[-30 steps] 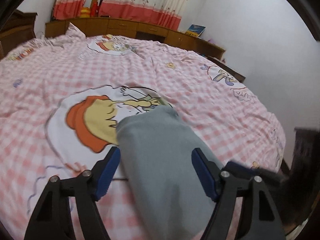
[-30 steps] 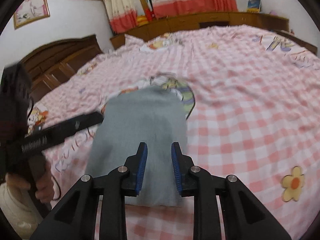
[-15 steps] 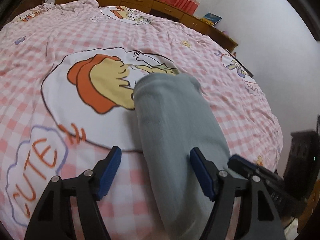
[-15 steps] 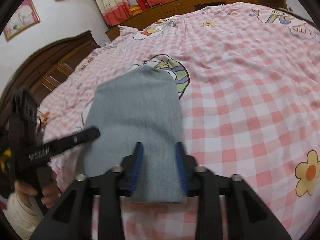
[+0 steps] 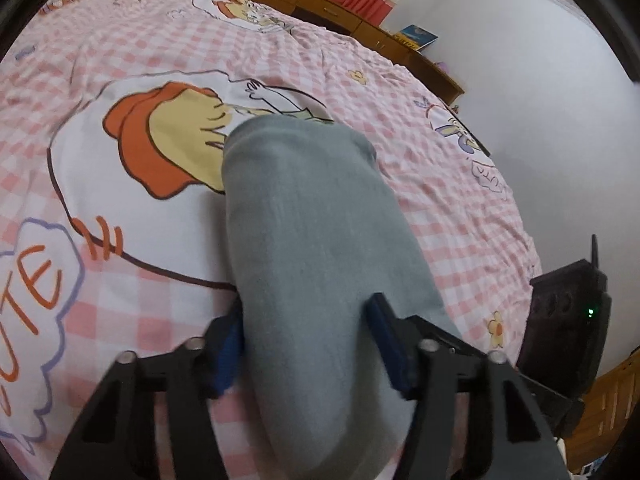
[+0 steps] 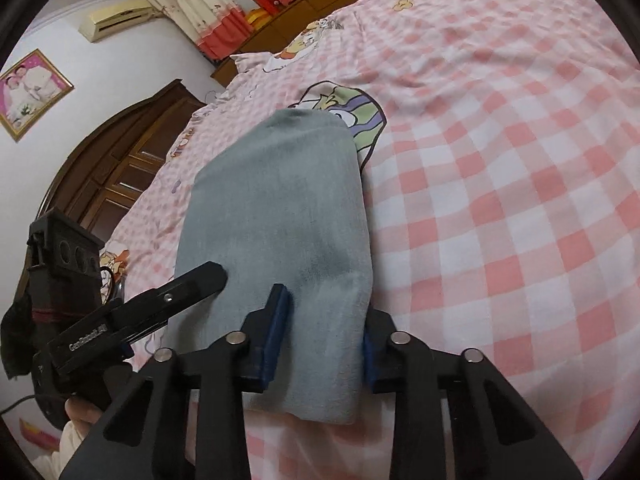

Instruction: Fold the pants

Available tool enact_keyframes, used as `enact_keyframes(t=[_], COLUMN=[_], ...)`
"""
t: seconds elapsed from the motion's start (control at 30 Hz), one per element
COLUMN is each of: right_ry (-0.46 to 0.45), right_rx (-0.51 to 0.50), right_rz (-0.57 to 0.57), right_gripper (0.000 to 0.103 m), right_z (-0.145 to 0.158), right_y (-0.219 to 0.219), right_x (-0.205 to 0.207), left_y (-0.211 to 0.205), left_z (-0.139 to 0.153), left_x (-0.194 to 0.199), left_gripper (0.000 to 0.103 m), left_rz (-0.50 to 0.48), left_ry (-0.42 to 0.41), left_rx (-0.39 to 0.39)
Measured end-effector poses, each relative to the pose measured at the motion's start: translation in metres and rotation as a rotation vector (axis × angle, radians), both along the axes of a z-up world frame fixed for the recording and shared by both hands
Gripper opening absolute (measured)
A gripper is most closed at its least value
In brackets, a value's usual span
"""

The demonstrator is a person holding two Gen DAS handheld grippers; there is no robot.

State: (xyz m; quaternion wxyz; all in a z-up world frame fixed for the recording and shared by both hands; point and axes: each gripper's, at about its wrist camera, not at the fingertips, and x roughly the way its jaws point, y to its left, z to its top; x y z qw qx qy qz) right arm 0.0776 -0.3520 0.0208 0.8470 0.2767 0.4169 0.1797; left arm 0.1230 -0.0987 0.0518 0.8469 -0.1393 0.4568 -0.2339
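The grey-blue pants lie folded in a long strip on the pink checked bedspread; they also show in the right wrist view. My left gripper is open, its blue pads on either side of the strip's near end. My right gripper is open, one pad on top of the cloth and the other at its right edge. The left gripper's finger rests at the strip's left edge in the right wrist view.
The bedspread carries a large cartoon print left of the pants. A dark wooden headboard stands at the left. Wooden cabinets and curtains line the far wall. The right gripper's body sits at the bed's right edge.
Both grippers have dropped closer to the bed. The right gripper has opened wider around the cloth's near end. The left pads have come in against the strip.
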Motion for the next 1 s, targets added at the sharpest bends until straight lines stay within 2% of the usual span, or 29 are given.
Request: enact_keyframes(t=[0.03, 0.07, 0.13, 0.3, 0.43, 0.53, 0.7, 0.77, 0.87, 1.0], right_ry=[-0.007, -0.014, -0.038, -0.093, -0.148, -0.143, -0.095, -0.103, -0.099, -0.078], right_rx=[0.013, 0.022, 0.020, 0.029, 0.015, -0.019, -0.126, -0.152, -0.182, -0.190], right_rz=[-0.009, -0.012, -0.011, 0.021, 0.064, 0.093, 0.115, 0.117, 0.113, 0.119], right_gripper=[0.024, 0.021, 0.020, 0.019, 0.019, 0.020, 0.023, 0.024, 0.034, 0.035], right_z=[0.002, 0.005, 0.015, 0.042, 0.060, 0.057, 0.026, 0.021, 0.023, 0.035], right_y=[-0.001, -0.002, 0.001, 0.028, 0.063, 0.083, 0.117, 0.119, 0.118, 0.111], right_x=[-0.002, -0.002, -0.006, -0.016, -0.022, -0.020, -0.020, -0.021, -0.022, -0.027], left_y=[0.000, 0.001, 0.006, 0.024, 0.058, 0.082, 0.103, 0.112, 0.121, 0.119], left_z=[0.002, 0.005, 0.013, 0.038, 0.057, 0.054, 0.019, 0.003, -0.002, 0.010], left_x=[-0.001, -0.002, -0.005, -0.015, -0.023, -0.025, -0.014, -0.010, -0.014, -0.022], left_gripper=[0.039, 0.033, 0.028, 0.026, 0.026, 0.027, 0.032, 0.049, 0.055, 0.054], left_rz=[-0.008, -0.014, -0.023, -0.009, -0.004, 0.007, -0.015, -0.004, 0.013, 0.040], left_ry=[-0.007, -0.017, -0.030, -0.083, -0.120, -0.116, -0.044, -0.032, -0.049, -0.048], left_rx=[0.002, 0.005, -0.003, 0.002, 0.024, 0.053, 0.112, 0.107, 0.071, 0.099])
